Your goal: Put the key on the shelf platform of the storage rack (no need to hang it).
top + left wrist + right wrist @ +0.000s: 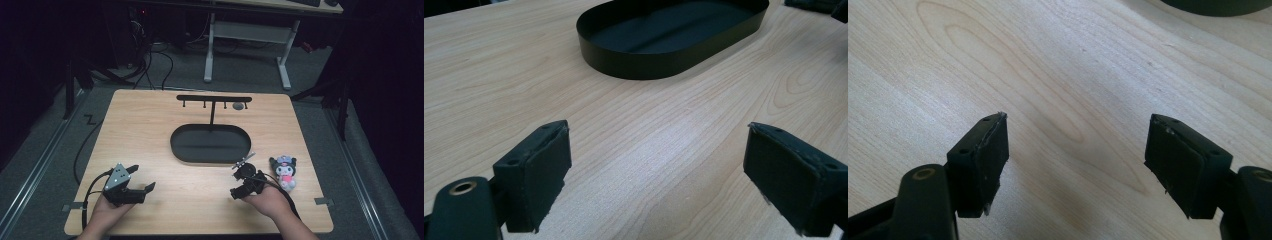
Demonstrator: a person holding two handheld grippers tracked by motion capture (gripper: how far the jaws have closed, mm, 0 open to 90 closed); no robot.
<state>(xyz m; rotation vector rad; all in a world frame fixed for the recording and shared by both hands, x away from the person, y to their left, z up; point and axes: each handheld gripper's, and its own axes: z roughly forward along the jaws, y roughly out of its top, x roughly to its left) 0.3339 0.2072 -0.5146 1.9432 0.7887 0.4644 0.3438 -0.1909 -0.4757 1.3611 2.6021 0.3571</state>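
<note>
We see both tools low on the surface (150, 130): left tool (141, 181) jaws apart, empty; right tool (239, 183) jaws apart, empty. Plush (284, 171) lies just right of the right tool, near tray (210, 156). Likely pre-grasp; next, swing right tool onto plush.

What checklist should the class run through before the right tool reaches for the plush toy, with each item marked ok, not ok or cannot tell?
1. Right tool open with nothing between its jaws: ok.
2. Left tool open and empty over bare wood: ok.
3. Plush toy within easy reach, lying just beside the right tool on the table: ok.
4. Right tool aimed at the toy: not ok; its own view looks at bare wood.
5. Oval tray free of objects: ok.
6. Hanger bar hooks free: cannot tell; a small grey object sits by its right end.
</note>
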